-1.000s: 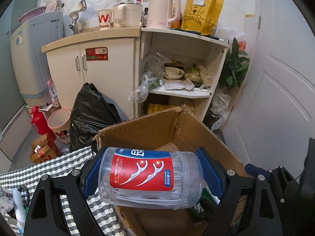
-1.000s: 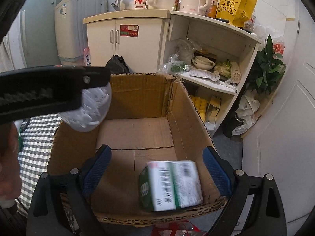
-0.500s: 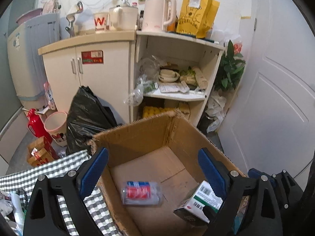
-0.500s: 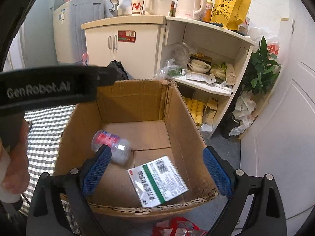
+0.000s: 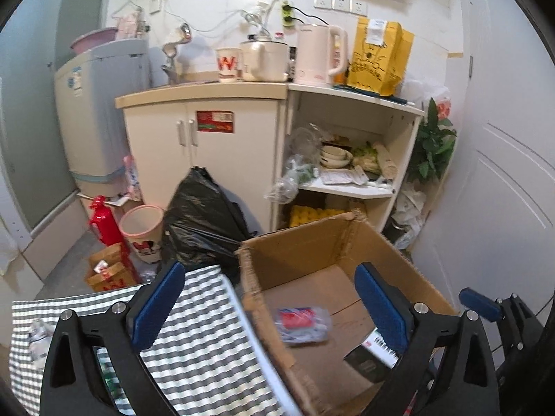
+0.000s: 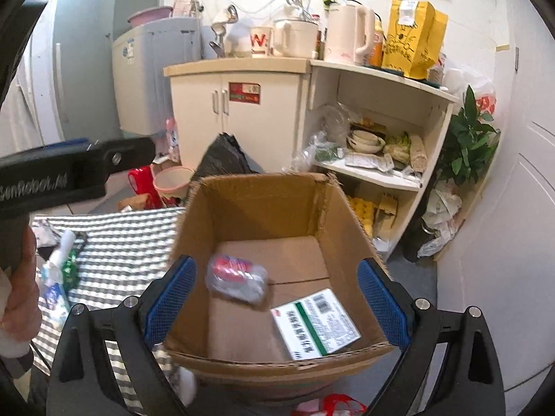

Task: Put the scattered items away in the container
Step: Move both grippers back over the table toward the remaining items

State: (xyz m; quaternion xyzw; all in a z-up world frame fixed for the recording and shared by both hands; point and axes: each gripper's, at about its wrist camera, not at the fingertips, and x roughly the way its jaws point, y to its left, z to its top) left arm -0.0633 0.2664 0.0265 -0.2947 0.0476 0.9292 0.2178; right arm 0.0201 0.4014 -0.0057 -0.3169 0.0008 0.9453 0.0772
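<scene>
From the left wrist camera, the left gripper (image 5: 267, 308) hangs with its two blue-padded fingers (image 5: 158, 303) spread wide and nothing between them. It sits over the seam where the black-and-white checked tablecloth (image 5: 194, 343) meets the open brown cardboard box (image 5: 305, 242). Inside the box, on its floor, lies a clear plastic tub with a red label (image 5: 303, 319), blurred, resting on its side. Near the box's right corner a white-and-green carton with a barcode (image 5: 376, 352) lies partly hidden behind the right-hand finger. Beyond the box stand a full black rubbish bag (image 5: 201, 222), a cream cabinet (image 5: 204, 145) and an open shelf unit (image 5: 350, 159). A pale wrapper (image 5: 36, 332) lies at the cloth's far left edge.

From the right wrist camera, the right gripper (image 6: 275, 306) is likewise parted wide, empty, hovering above the near rim of the same cardboard box (image 6: 263, 204). The clear tub with the red label (image 6: 236, 277) lies on the box floor toward the left, and the white-and-green carton (image 6: 317, 324) lies flat beside it toward the near right corner; whether they touch I cannot tell. On the checked tablecloth (image 6: 128, 239) to the left, a few small packets (image 6: 60, 270) remain scattered. The left gripper's black body (image 6: 69, 170) crosses the upper left, a hand (image 6: 19, 298) wrapped around its handle.
</scene>
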